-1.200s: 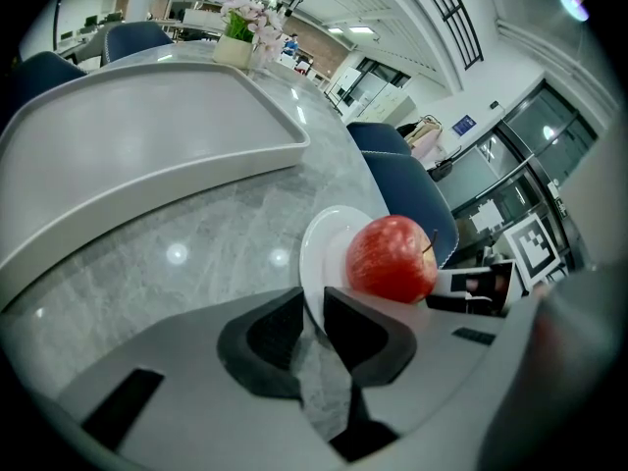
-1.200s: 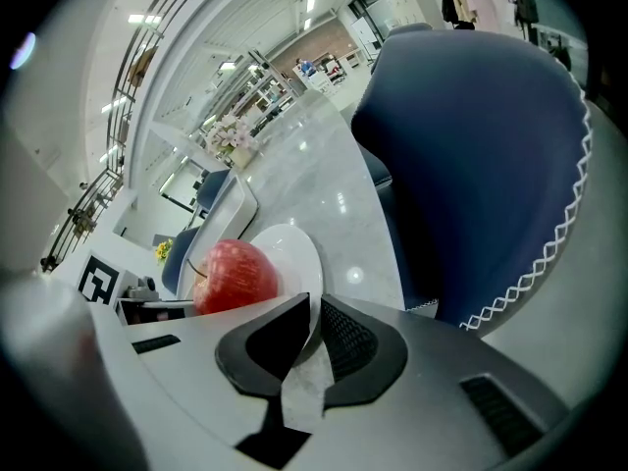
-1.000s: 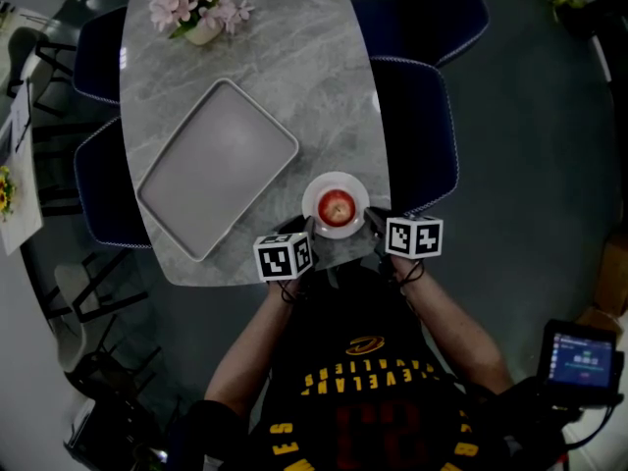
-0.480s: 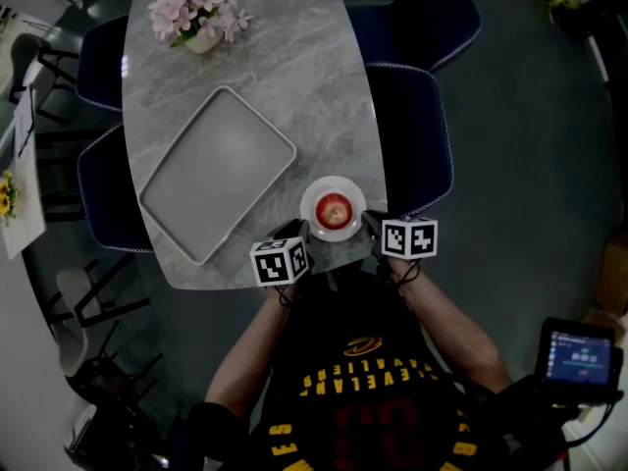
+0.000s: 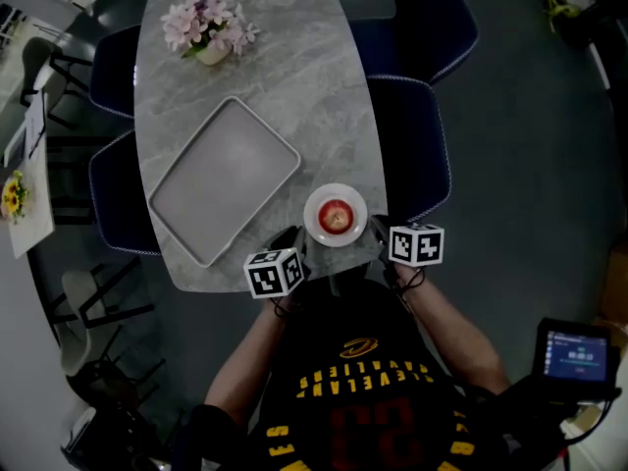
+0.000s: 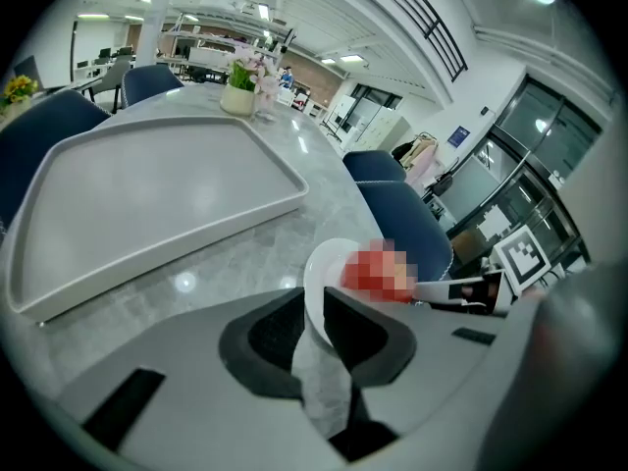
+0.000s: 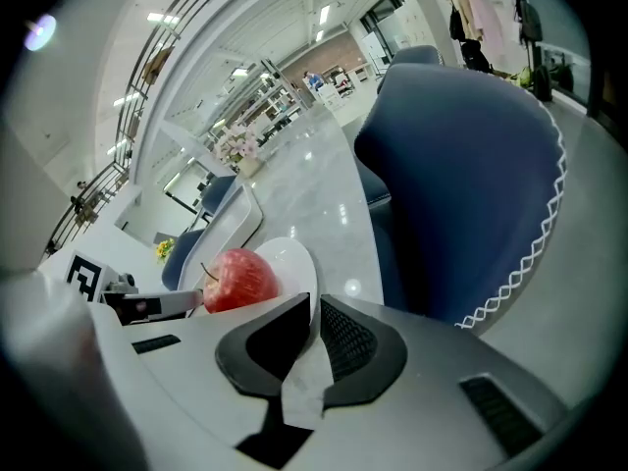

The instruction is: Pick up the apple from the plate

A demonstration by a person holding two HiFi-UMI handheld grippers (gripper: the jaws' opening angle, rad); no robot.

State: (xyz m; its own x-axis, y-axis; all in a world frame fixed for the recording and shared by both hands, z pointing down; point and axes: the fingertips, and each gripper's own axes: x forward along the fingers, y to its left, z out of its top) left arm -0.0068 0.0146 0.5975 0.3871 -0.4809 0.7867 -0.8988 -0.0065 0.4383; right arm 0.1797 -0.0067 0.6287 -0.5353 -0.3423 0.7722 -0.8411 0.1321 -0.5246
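we find the apple [image 5: 336,216] red, stem up, seated at the centre of the small white plate [image 5: 314,204], which stands near the table [image 5: 324,96] edge closest to the person.

relation governing the next move: neither claw is on the fruit. the left gripper [image 5: 292,240] sits at 8 o'clock from the apple, and the right gripper [image 5: 379,232] at 4 o'clock. each meets the plate's rim, with the apple just inboard of the jaw tips. in the left gripper view the jaws stand drawn almost together with the white rim filling the narrow slot. the right gripper view shows the same. we judge both claws closed on the plate rather than empty. the two are about equally near the fruit. the apple is round and offers no long axis to align to.

in our judgement, either claw would have to release the rim, open wide, and rise over it to straddle the apple. the rim itself is the only thing in the path.

surroundings: an empty grey tray [image 5: 224,180] lies at 10 o'clock, well apart. a pot of pink flowers [image 5: 209,27] stands at 11 o'clock at the far end. a blue chair [image 5: 417,135] stands at 2 o'clock beside the table. none of these obstructs.
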